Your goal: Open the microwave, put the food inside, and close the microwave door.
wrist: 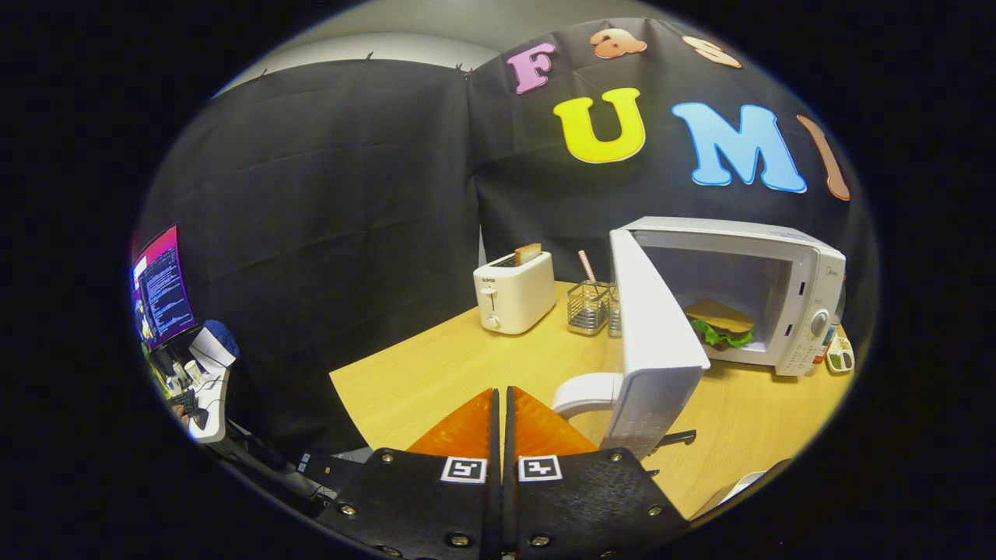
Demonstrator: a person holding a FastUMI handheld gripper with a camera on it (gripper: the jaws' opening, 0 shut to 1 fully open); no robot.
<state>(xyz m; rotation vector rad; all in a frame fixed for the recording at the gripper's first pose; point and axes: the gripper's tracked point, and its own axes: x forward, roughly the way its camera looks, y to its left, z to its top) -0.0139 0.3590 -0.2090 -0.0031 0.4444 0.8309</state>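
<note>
Beyond your tool point(502, 404), whose orange fingers point(467, 428) were pressed together on nothing, the microwave point(778, 295) stood on the table point(436, 373) with its door point(654, 342) swung wide toward you. Your sandwich point(720, 323) already lay inside the cavity, so the empty tool sat just beside the door's outer face, probably to push it closed. A toaster point(513, 292) stood further left.
</note>
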